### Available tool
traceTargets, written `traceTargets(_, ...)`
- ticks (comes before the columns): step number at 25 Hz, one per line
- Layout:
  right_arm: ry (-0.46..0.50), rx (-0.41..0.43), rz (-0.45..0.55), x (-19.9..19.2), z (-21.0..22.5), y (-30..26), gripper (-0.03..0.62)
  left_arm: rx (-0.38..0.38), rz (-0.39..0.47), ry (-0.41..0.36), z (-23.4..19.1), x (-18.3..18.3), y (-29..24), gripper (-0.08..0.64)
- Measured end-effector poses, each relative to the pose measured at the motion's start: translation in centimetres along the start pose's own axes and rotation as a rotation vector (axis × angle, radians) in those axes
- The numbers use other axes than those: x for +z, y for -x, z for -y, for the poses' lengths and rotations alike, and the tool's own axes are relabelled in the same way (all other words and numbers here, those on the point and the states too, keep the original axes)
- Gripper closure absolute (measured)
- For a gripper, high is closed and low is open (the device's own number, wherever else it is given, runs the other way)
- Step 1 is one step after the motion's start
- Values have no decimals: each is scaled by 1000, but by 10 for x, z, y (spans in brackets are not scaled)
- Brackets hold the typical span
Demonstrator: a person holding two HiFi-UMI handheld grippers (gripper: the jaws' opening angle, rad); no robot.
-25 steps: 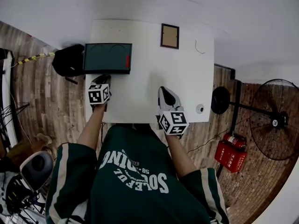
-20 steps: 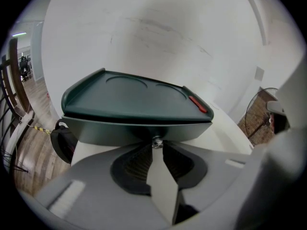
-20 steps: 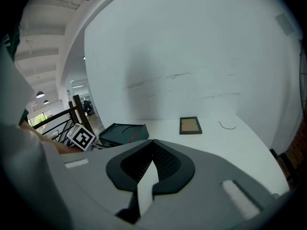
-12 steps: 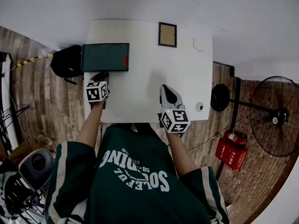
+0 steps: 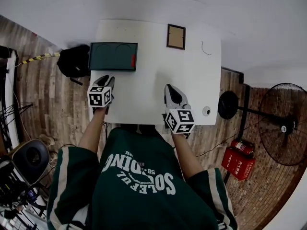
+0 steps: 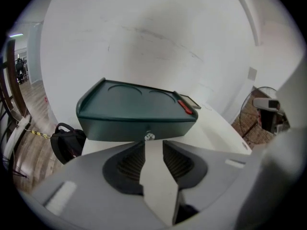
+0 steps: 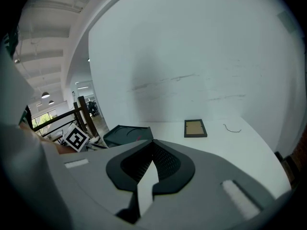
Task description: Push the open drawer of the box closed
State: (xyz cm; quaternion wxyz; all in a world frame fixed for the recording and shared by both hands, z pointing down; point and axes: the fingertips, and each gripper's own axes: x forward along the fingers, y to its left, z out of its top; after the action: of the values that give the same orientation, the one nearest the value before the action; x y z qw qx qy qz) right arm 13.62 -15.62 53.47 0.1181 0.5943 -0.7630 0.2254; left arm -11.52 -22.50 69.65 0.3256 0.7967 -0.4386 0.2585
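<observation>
Head view: box [image 5: 113, 56], frame [image 5: 176, 36], perhaps wire [image 5: 205, 48].

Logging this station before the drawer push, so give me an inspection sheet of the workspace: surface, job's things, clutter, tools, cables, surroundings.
Surface: white table, bare in the middle.
Job's things: dark green box at far left; its drawer front with knob faces the left tool; how far open, cannot tell.
Clutter: picture frame lying flat, far centre; small round white object near right edge.
Tools: left tool open, empty, short of the knob; right tool shut, empty, over the table's near side.
Cables: thin loose wire at far right of table.
Surroundings: black backpack, fan, red fire extinguishers on wooden floor.
</observation>
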Motion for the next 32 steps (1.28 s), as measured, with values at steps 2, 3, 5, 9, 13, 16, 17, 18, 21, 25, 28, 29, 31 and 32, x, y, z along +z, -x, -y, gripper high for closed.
traceTargets(2, 10, 20, 5, 2, -7, -2, 591, -13, 31, -7, 7, 4, 15, 436)
traceTargets(3, 14, 31, 8, 4, -11, -5, 591, -15, 48, -17, 9, 7, 23, 436)
traceTargets(5, 27, 51, 15, 8, -19, -11, 591, -9, 82, -48, 13, 17, 38, 436)
traceTargets(9, 56, 82, 42, 22, -34, -24, 591, -12, 171, -110, 24, 44, 64, 466)
traceTargets(13, 73, 106, 86, 38, -45, -23, 591, -25, 271, -175, 44, 72, 98, 508)
traceTargets(16, 91, 133, 132, 52, -48, -10, 591, -14, 354, -215, 68, 93, 126, 508)
traceTargets(17, 99, 140, 148, 57, -48, -7, 591, -8, 386, -226, 74, 101, 135, 508)
traceTargets(18, 107, 144, 165, 62, -49, -4, 591, -4, 417, -234, 80, 108, 144, 508)
traceTargets(21, 131, 138, 222, 75, -49, 6, 591, -3, 487, -250, 92, 126, 166, 508)
traceTargets(25, 154, 124, 263, 87, -52, 13, 591, 3, 532, -269, 92, 141, 182, 508)
traceTargets(28, 170, 118, 273, 92, -53, 13, 591, 7, 545, -272, 89, 144, 183, 508)
traceTargets(29, 173, 117, 274, 93, -54, 14, 591, 8, 545, -271, 89, 145, 182, 508)
traceTargets(31, 175, 116, 277, 94, -55, 15, 591, 6, 545, -267, 89, 144, 182, 508)
traceTargets(32, 175, 116, 278, 94, -55, 16, 591, 4, 544, -265, 89, 143, 181, 508)
